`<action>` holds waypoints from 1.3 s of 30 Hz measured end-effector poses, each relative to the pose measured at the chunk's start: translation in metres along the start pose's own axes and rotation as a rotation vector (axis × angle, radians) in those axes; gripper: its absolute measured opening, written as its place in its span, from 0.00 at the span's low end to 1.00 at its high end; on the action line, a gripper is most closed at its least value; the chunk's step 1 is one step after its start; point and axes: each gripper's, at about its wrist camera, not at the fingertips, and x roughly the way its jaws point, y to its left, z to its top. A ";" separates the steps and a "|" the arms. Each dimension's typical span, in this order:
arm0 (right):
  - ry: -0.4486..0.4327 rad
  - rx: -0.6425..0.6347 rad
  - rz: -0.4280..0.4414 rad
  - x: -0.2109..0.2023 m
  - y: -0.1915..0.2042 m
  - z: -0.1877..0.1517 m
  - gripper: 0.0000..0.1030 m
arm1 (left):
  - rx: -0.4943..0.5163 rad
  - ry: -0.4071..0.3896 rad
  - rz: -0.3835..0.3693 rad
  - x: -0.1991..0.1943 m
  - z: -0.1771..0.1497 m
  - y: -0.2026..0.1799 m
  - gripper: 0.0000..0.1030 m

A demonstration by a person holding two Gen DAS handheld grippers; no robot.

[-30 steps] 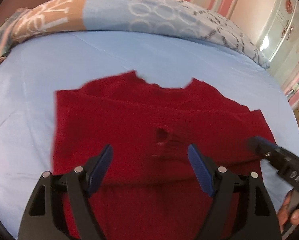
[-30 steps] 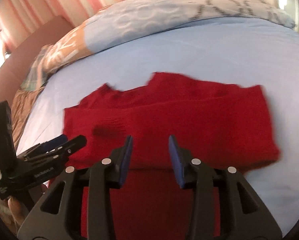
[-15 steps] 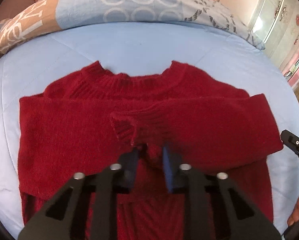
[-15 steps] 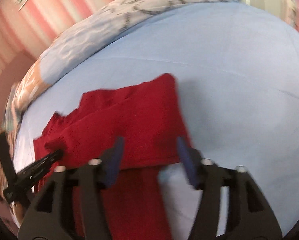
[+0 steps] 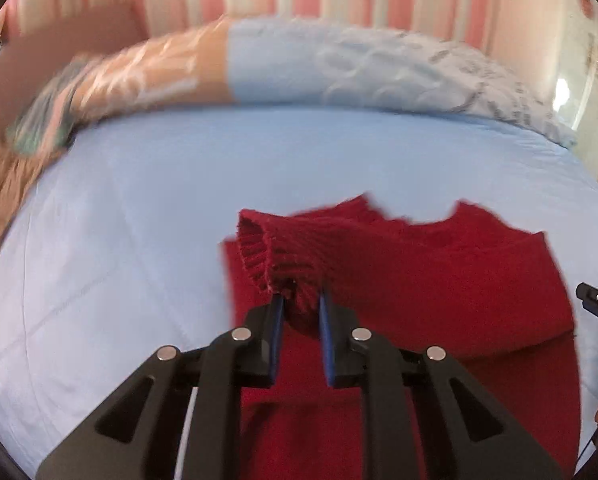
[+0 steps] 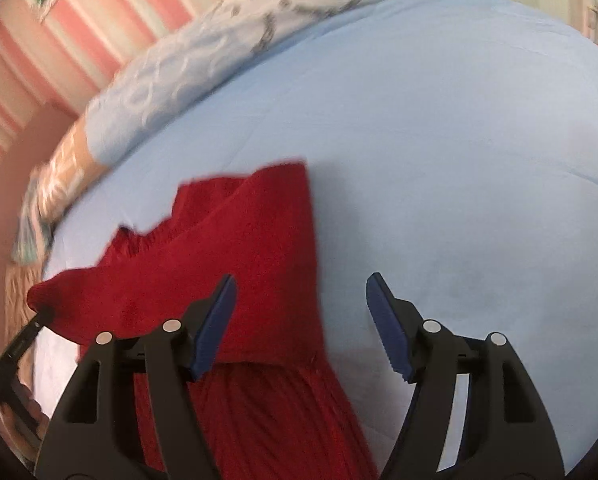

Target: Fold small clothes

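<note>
Sweater cuff pinched in my left tool, lifted off the blue bed.

Left tool is clamped on the ribbed cuff, knit bunched between the blue pads, sleeve rising from the red body spread flat below and to the right. My right tool hangs with jaws wide, nothing between them, sweater's side edge just under its left pad. Risk, I'd say: only a small bite of loose knit is held, so a quick pull could slip it free or drag the folded body askew.
</note>
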 end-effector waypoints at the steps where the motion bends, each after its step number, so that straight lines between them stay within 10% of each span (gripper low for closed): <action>1: 0.023 -0.024 -0.010 0.009 0.006 -0.001 0.47 | -0.011 0.016 0.003 0.006 -0.004 0.007 0.16; 11: 0.053 -0.177 -0.121 0.026 0.031 -0.008 0.35 | -0.026 0.111 -0.025 0.037 -0.026 0.020 0.24; 19: -0.072 -0.239 -0.041 -0.021 0.051 -0.007 0.54 | -0.024 -0.017 -0.005 -0.027 -0.013 0.049 0.35; 24: -0.030 -0.308 -0.038 -0.006 0.074 -0.014 0.55 | -0.005 -0.006 -0.118 -0.017 -0.003 0.020 0.40; 30: 0.044 -0.370 -0.082 0.026 0.072 -0.026 0.51 | 0.041 0.136 -0.125 0.041 -0.020 -0.019 0.40; 39: 0.050 -0.349 -0.040 0.029 0.044 -0.025 0.38 | 0.112 0.122 -0.131 0.047 -0.037 -0.038 0.45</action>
